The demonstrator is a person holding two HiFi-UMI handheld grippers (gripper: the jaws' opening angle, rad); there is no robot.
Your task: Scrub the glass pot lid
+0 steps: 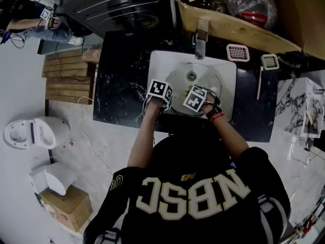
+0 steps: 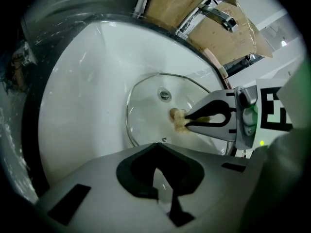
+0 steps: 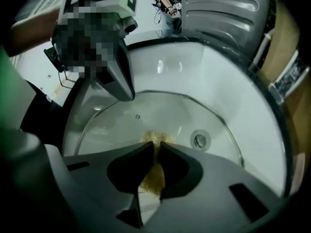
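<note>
A white sink (image 1: 155, 65) is sunk in a black, white-veined worktop (image 1: 119, 75), with a tap (image 1: 201, 40) at its far edge; the lid (image 2: 146, 110) lies flat in the basin, its metal rim close to the basin wall; the left gripper (image 2: 155, 147) has its jaws pressed together on the lid's near rim; the right gripper (image 3: 155, 147) pinches a tan scourer (image 3: 154, 138), whose tuft touches the glass near the lid's middle; a pink grate (image 1: 237, 52) and a green grate (image 1: 270, 61) lie on the worktop right of the tap; an open carton (image 1: 228, 28) stands behind the sink; the floor (image 1: 86, 136) is pale stone tile; on it, left of the worktop, are wooden slats (image 1: 63, 78), a white fixture (image 1: 35, 132) and a cardboard box (image 1: 68, 207).
</note>
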